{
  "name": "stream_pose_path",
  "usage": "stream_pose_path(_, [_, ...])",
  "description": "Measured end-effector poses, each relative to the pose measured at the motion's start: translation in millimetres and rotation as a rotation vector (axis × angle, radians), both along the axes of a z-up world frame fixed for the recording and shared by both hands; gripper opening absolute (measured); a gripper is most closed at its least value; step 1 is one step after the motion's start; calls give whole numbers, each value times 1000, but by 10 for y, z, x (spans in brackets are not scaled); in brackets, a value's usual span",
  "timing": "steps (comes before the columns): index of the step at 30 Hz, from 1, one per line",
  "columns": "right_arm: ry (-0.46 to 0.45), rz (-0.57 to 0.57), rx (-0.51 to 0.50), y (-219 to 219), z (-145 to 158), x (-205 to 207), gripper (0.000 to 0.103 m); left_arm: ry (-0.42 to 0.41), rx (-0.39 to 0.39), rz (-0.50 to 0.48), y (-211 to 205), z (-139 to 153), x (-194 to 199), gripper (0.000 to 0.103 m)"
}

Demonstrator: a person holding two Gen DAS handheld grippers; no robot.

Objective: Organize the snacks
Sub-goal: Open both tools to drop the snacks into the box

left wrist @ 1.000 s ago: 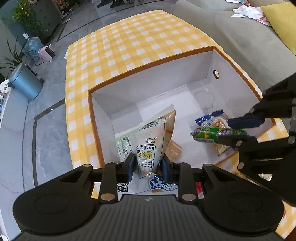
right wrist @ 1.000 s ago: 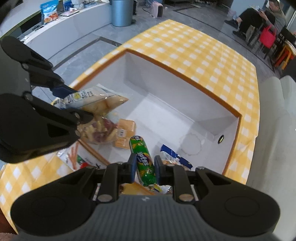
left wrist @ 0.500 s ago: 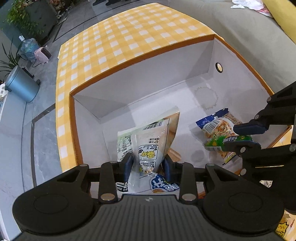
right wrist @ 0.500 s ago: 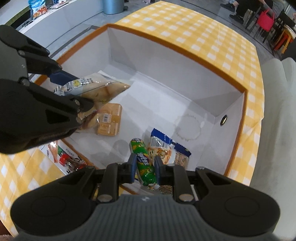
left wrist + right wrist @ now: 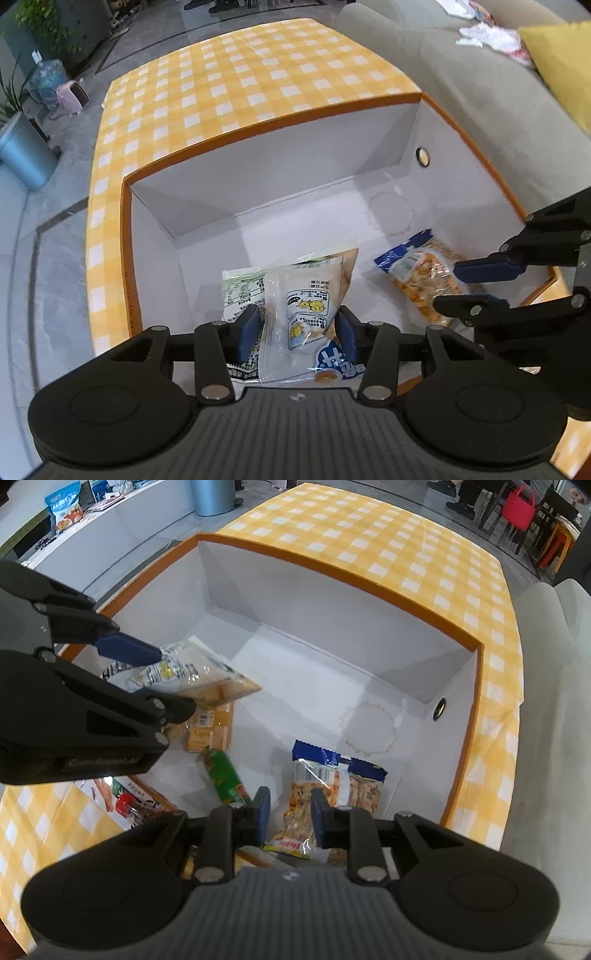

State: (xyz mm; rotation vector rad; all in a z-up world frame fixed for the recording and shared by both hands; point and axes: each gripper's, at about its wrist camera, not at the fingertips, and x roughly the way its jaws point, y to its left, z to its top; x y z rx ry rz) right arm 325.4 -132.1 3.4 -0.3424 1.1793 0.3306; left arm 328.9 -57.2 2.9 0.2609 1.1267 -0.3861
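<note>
A white box with an orange rim point(image 5: 258, 127) point(image 5: 332, 572) stands on the yellow checked table. My left gripper point(image 5: 297, 328) is open around a white snack bag point(image 5: 306, 306) over the box's near left part; the bag also shows in the right wrist view point(image 5: 192, 675). My right gripper point(image 5: 290, 812) is open and empty. A green sausage-shaped pack point(image 5: 225, 771) lies loose in the box just left of it. A blue-topped cracker bag point(image 5: 332, 782) point(image 5: 421, 273) and an orange packet point(image 5: 210, 731) lie on the box floor.
More snack packs point(image 5: 125, 801) lie on the table outside the box's near edge. A grey sofa point(image 5: 461, 81) runs along the table's right side. A blue bin point(image 5: 22, 155) stands on the floor to the left.
My right gripper has opened and let go of the green pack, which now lies in the box. My left gripper has opened wider around the white bag and lowered into the box.
</note>
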Motion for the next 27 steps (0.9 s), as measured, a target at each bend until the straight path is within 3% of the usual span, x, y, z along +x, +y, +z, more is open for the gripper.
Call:
stream_pose_path(7, [-44,-17,3,-71,163,-40,29,7,-98,20,100,135,-14,55])
stream_pose_path(19, [-66,7,25,-36,332,-197,30,-34,26,-32,102,246,-294,55])
stream_pose_path(27, [-70,49,50,58,478,-458,30,-44,6,-61,183,411,-660,55])
